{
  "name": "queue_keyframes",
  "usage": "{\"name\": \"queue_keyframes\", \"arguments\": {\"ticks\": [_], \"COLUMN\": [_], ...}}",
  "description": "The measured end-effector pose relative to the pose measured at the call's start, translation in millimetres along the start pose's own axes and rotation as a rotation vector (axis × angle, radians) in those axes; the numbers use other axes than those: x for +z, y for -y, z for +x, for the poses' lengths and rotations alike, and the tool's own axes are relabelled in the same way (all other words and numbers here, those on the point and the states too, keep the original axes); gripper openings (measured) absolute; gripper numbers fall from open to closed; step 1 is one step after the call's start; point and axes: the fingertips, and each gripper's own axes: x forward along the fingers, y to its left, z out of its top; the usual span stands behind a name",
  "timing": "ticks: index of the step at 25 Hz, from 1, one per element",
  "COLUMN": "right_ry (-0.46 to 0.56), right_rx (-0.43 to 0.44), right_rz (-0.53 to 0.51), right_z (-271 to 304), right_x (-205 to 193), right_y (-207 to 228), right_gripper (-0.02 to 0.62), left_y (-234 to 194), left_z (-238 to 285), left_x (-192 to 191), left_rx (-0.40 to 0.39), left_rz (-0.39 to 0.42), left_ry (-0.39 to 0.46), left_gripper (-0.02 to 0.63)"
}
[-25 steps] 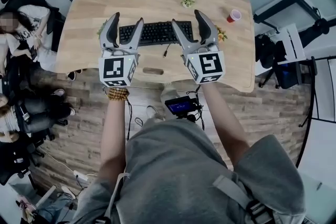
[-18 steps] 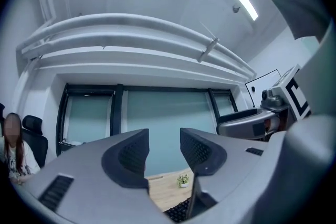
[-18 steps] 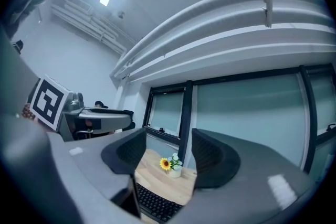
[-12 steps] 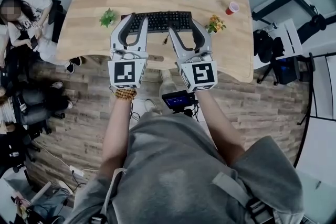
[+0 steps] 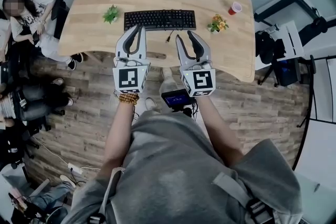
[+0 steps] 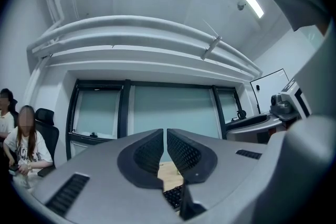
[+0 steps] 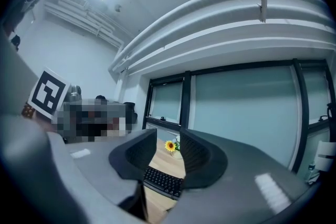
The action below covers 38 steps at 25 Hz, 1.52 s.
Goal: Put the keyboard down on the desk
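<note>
The long black keyboard (image 5: 160, 20) lies flat in the middle of the pale wooden desk (image 5: 89, 34). Nothing holds it, so the job looks done. The left gripper (image 5: 135, 31) hangs by the desk's front edge, its jaws just closed, almost touching, with nothing inside. The right gripper (image 5: 185, 36) is beside it. Its jaws have been closing too, and they stand half apart and empty. The 2 grippers keep off it — I think it needs no more help.
</note>
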Motion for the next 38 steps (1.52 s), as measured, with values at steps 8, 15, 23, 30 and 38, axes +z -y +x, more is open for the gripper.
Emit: {"name": "queue_keyframes", "arguments": {"ticks": [8, 15, 23, 30, 38], "right_ry": [-0.058, -0.095, -0.157, -0.200, -0.276], "right_rx": [-0.014, -0.023, -0.037, -0.038, 0.031], "right_rz": [-0.013, -0.030, -0.023, 0.000, 0.012], "right_z": [-2.9, 1.7, 15.1, 30.4, 67.6], "right_x": [-28.7, -41.0, -61.0, -79.3, -117.4], "right_y": [0.3, 4.7, 18.8, 32.2, 53.5], "right_gripper": [0.084, 0.029, 0.012, 0.011, 0.011], "left_y": [-7.2, -17.8, -30.5, -41.1, -48.8], "left_z": [-4.8, -2.4, 7.9, 17.7, 43.0], "left_x": [-33.3, -52.2, -71.2, -90.5, -127.7], "left_rx": [-0.004, 0.009, 0.017, 0.030, 0.052], "left_rz": [-0.012, -0.027, -0.038, -0.053, -0.078], "left_ry": [-0.060, -0.098, -0.144, -0.204, -0.273], "left_gripper": [0.018, 0.017, 0.015, 0.015, 0.015]}}
